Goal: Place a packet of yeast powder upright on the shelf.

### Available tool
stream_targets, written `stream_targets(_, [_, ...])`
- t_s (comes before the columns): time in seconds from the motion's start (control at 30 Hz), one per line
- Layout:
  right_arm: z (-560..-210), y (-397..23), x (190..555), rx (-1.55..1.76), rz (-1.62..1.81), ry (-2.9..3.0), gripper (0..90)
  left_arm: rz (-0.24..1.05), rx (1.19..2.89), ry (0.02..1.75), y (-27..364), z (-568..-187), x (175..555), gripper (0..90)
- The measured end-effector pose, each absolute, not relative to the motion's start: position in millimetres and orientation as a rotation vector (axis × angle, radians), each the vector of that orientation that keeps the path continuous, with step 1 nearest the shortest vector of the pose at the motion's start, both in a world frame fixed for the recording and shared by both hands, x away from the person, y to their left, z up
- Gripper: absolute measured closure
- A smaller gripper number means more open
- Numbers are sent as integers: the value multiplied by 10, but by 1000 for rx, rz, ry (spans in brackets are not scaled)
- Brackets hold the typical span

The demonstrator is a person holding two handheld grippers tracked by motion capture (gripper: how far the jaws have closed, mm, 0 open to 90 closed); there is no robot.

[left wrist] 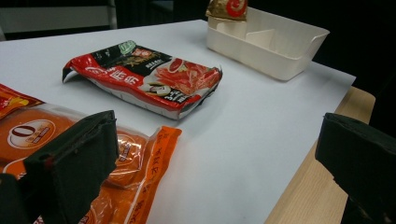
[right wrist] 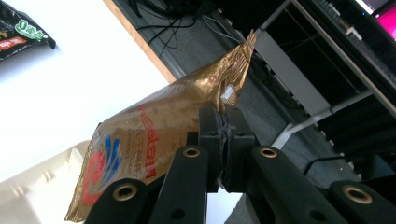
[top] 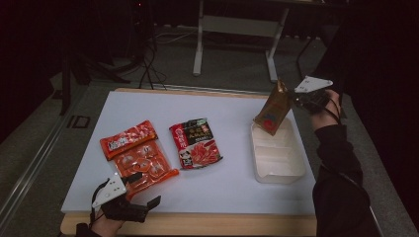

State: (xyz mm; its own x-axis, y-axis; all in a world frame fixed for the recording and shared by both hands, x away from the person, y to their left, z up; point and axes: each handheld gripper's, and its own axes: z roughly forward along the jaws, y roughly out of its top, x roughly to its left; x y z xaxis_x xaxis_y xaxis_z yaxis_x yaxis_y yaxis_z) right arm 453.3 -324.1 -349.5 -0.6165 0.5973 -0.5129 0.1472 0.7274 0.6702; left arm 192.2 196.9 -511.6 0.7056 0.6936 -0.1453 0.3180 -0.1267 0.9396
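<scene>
Right tongs (top: pixel 296 97): clenched on the top edge of the gold packet (top: pixel 272 108); in the right gripper view the two jaws are meeting flat on the crimped foil, with nothing else between them.
Gold packet, place: hanging below and to the left of the right tongs, tilted, its lower corner dipping over the far end of the white tray (top: pixel 291 170); whether it is touching the tray floor I cannot tell.
White tray: lying just under the right tongs on the tabletop (top: pixel 232 187), divided into compartments, the near ones holding nothing.
Handling: the packet is looking light and soft, the foil crinkling and sagging under its own weight; the film is probably slick, so the sealed top strip, where the jaws are already biting, seems the safest hold. Squeezing the belly would likely crush whatever is inside.
Left tongs (top: pixel 143 197): released, jaws standing wide apart, hovering at the near edge of the tabletop.
Orange packet (top: pixel 146 168): lying right in front of the left tongs, one jaw hanging over its corner; a large "0" in a round badge is readable.
Small red packet (top: pixel 128 139): resting just beyond the orange one.
Red-and-black packet (top: pixel 196 143): lying farther ahead of the left tongs, toward the tray; its writing is too small to make out.
Gold packet print: red and blue lettering, not legible at this angle.
</scene>
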Motion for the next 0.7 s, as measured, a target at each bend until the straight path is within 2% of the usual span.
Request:
stream_targets(0.23, [-3478, -3243, 4587, 534, 656, 2170, 878, 391, 1726, 816, 1970, -5120, 1929, 0])
stream_targets(0.47, [-3556, -3041, 4669, 454, 555, 2171, 872, 387, 1721, 820, 1978, -5120, 1932, 0])
stream_targets(0.7, [-3611, -2924, 4697, 479, 702, 2172, 864, 386, 1719, 819, 1975, -5118, 1928, 0])
